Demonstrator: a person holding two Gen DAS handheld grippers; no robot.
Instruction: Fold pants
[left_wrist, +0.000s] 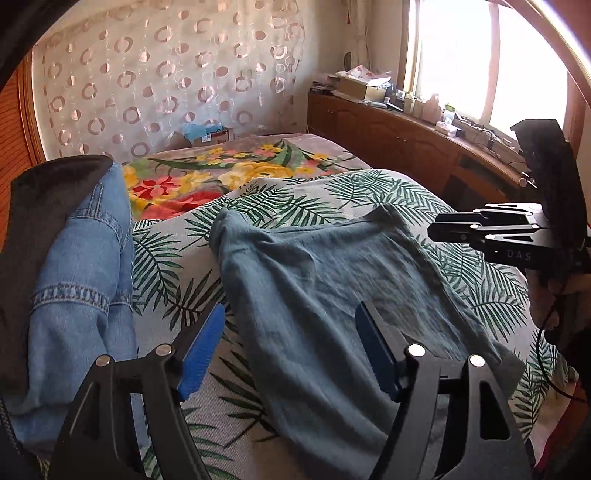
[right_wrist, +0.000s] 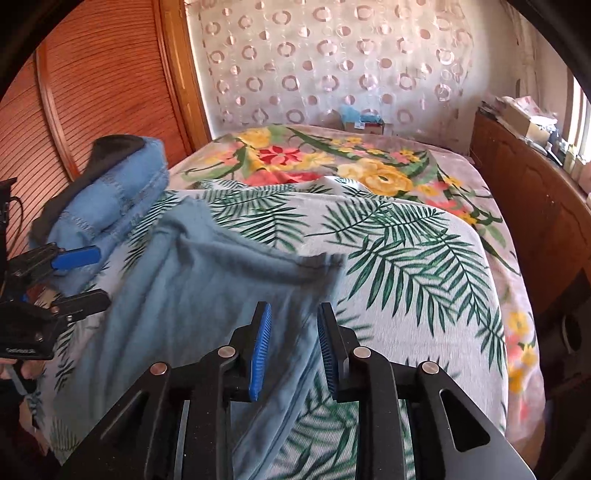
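Grey-blue pants (left_wrist: 325, 280) lie spread on the leaf-print sheet (left_wrist: 424, 195), their far edge folded and rumpled. My left gripper (left_wrist: 291, 332) hovers over their near part, jaws wide open and empty. In the right wrist view the pants (right_wrist: 192, 288) run from the left down to the front. My right gripper (right_wrist: 293, 332) is open and empty over their right edge, with cloth showing between the blue pads (right_wrist: 260, 347). The left gripper also shows at the left edge of that view (right_wrist: 88, 273). The right gripper shows at the right of the left wrist view (left_wrist: 480, 227).
A stack of folded blue jeans (left_wrist: 81, 258) with a dark garment on top lies left of the pants. A floral blanket (right_wrist: 369, 166) covers the far bed. A wooden cabinet (left_wrist: 406, 140) with clutter runs along the right, under the window. A wooden slatted door (right_wrist: 92, 92) stands at the left.
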